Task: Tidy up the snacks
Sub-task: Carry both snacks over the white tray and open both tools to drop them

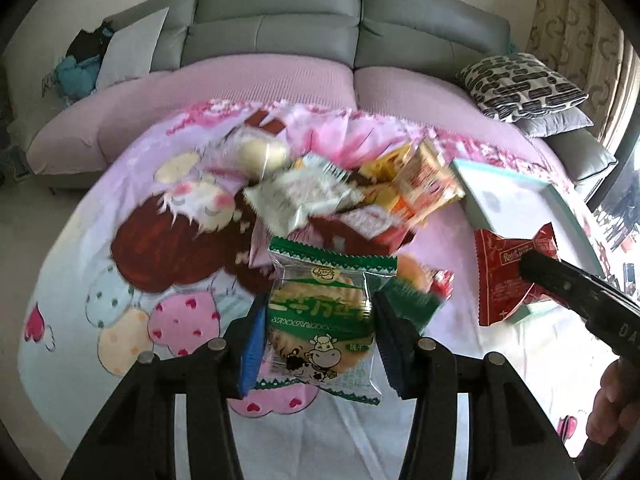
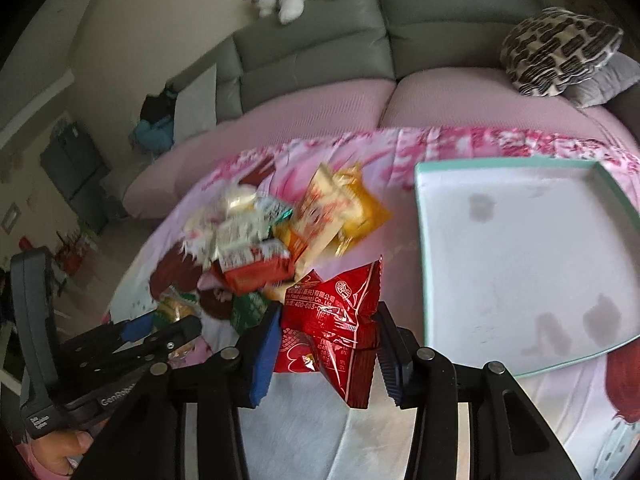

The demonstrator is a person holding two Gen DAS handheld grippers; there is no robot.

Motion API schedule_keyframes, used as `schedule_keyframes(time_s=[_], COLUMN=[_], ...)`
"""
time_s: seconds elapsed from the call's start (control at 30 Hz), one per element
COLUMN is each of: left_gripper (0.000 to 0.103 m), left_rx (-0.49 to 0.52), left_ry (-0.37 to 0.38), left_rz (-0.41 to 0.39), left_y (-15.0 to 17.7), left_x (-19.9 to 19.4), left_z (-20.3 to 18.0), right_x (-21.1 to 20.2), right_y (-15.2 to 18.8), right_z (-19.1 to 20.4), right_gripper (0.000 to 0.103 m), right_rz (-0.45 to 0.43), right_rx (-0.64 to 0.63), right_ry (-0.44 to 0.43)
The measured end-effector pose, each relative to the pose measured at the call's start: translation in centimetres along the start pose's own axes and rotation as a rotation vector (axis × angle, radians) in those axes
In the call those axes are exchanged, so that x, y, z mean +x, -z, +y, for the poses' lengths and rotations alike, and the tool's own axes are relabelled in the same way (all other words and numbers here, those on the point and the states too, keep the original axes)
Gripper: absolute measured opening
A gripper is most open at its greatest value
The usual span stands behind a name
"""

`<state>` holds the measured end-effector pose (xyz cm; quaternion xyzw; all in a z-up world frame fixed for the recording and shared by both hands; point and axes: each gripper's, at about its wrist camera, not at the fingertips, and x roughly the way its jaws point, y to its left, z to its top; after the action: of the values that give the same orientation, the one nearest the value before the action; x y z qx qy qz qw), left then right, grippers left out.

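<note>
Slip is your main risk: the right claw (image 2: 326, 344) pinches the red packet (image 2: 340, 320) only by its crinkly sides, with the tray (image 2: 424, 240) to its right. Your left claw (image 1: 318, 340) grips the green biscuit pack (image 1: 324, 320), and the pile (image 1: 340, 200) lies just beyond it.

The left wrist camera sits behind the left hand-held gripper (image 1: 320, 312) and looks forward and down over the tabletop (image 1: 80, 320) toward the grey sofa (image 1: 280, 20). The right wrist camera sits behind the right hand-held gripper (image 2: 328, 340), facing the same sofa from further right, close to the white tray (image 2: 520, 260). Both views share the snack pile (image 1: 340, 196), the tray and the patterned cushion (image 1: 520, 84).
</note>
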<state>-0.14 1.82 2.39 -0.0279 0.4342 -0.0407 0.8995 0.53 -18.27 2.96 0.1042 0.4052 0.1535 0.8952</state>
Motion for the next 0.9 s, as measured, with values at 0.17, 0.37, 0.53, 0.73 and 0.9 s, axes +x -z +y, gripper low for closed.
schedule_keyframes(time_s=[0.17, 0.37, 0.53, 0.73, 0.9], left_gripper=[0.052, 0.052, 0.052, 0.052, 0.052], left_rx=[0.041, 0.078, 0.103, 0.137, 0.153], left_ry=[0.028, 0.097, 0.143, 0.178, 0.211], left_rz=[-0.043, -0.094, -0.107, -0.141, -0.168], left_y=[-2.7, -6.0, -7.9, -9.9, -11.2], left_x=[-1.3, -1.8, -1.3, -0.5, 0.5], left_z=[-2.4, -6.6, -10.1, -13.9, -16.6], right_x=[-1.7, -3.2, -4.7, -5.9, -6.5], right_y=[-1.1, -2.4, -3.8, -5.4, -6.7], right_z=[-1.3, -3.2, -5.6, -9.2, -11.9], right_gripper=[0.047, 0.047, 0.047, 0.048, 0.048], right_rz=[-0.054, -0.096, -0.133, -0.170, -0.201], right_rx=[0.028, 0.064, 0.119, 0.188, 0.236], right_ry=[0.039, 0.112, 0.162, 0.235, 0.303])
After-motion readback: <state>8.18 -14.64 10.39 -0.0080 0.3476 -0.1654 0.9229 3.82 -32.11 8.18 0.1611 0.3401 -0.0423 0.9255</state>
